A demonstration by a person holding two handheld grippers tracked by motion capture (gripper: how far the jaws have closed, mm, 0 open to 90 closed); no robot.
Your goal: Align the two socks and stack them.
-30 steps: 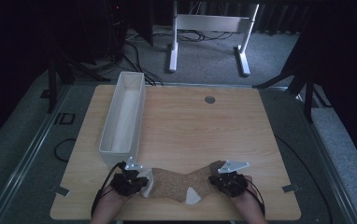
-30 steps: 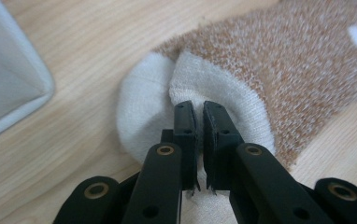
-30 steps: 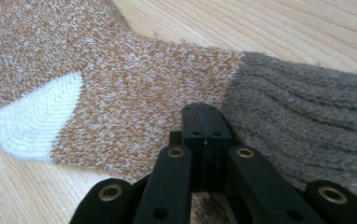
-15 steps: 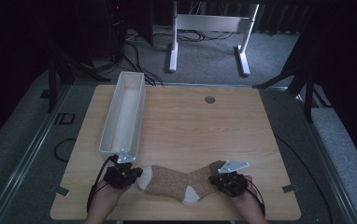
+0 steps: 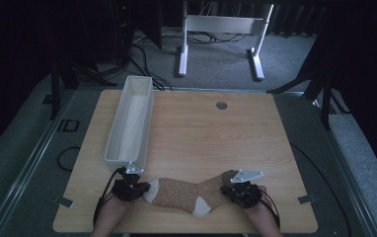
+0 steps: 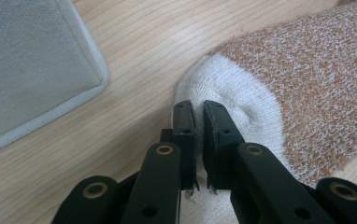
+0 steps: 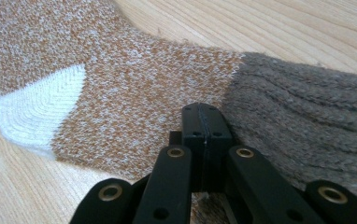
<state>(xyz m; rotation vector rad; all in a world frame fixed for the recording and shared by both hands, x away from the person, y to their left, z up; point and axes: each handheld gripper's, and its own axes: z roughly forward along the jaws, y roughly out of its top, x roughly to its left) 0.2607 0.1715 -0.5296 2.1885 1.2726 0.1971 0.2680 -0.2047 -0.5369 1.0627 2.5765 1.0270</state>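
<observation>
High view: a brown-and-white sock [image 5: 189,194] lies stretched along the near edge of the wooden worktop [image 5: 216,133], with the left hand-held gripper [image 5: 138,190] at its white toe and the right hand-held gripper [image 5: 232,191] at its cuff end; a long white bin [image 5: 132,123] stands just beyond the left one, and a small grey disc [image 5: 221,105] sits well apart toward the far edge. Left gripper view: the jaws are nearly closed, pinching a fold of the white toe [image 6: 228,105], with the bin's corner [image 6: 36,74] near. Right gripper view: the jaws are fully closed on the sock where speckled knit meets the grey-brown ribbed cuff [image 7: 307,121], the white heel patch [image 7: 41,112] off to the side. To do this well, I judge both pinches should stay firm and the sock be lifted evenly, kept taut so it clears the bin's rim. The worktop is pale wood grain; beyond it lie grey carpet, cables and a white stand [image 5: 221,24] in a dark room.
</observation>
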